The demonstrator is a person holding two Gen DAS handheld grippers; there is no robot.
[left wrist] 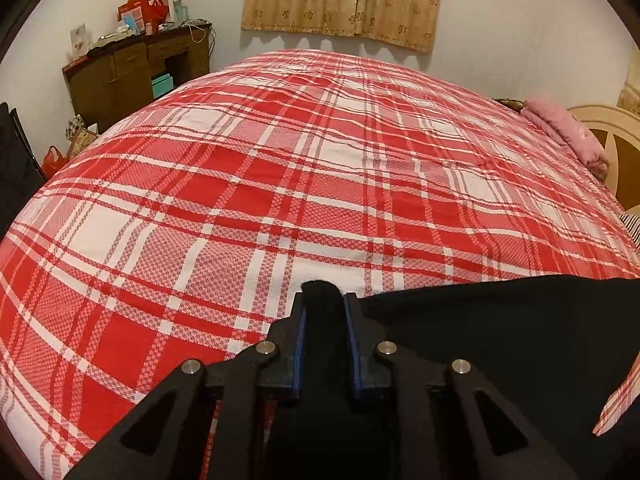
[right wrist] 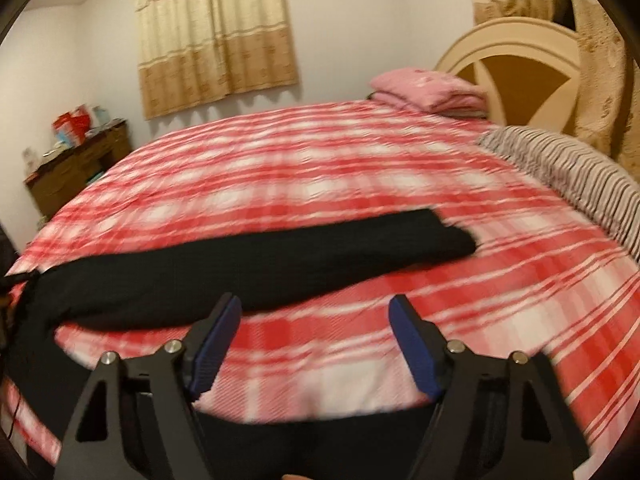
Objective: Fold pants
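Jaws: left gripper (left wrist: 324, 300) clamped on a fold of the black pants (right wrist: 248, 268); right gripper (right wrist: 316, 312) spread wide, holding nothing, poised above the plaid bedspread (left wrist: 280, 168). Pants laid lengthwise across the near part of the bed, one end pinched at left, the other lying flat toward the striped pillow (right wrist: 572, 176). Pink blanket (right wrist: 428, 88) folded against the headboard (right wrist: 516, 60). Right-wrist view motion-blurred.

Right gripper (right wrist: 316, 312) jaws spread, empty, above bed (right wrist: 360, 184); black pants (right wrist: 248, 268) stretched along near edge.
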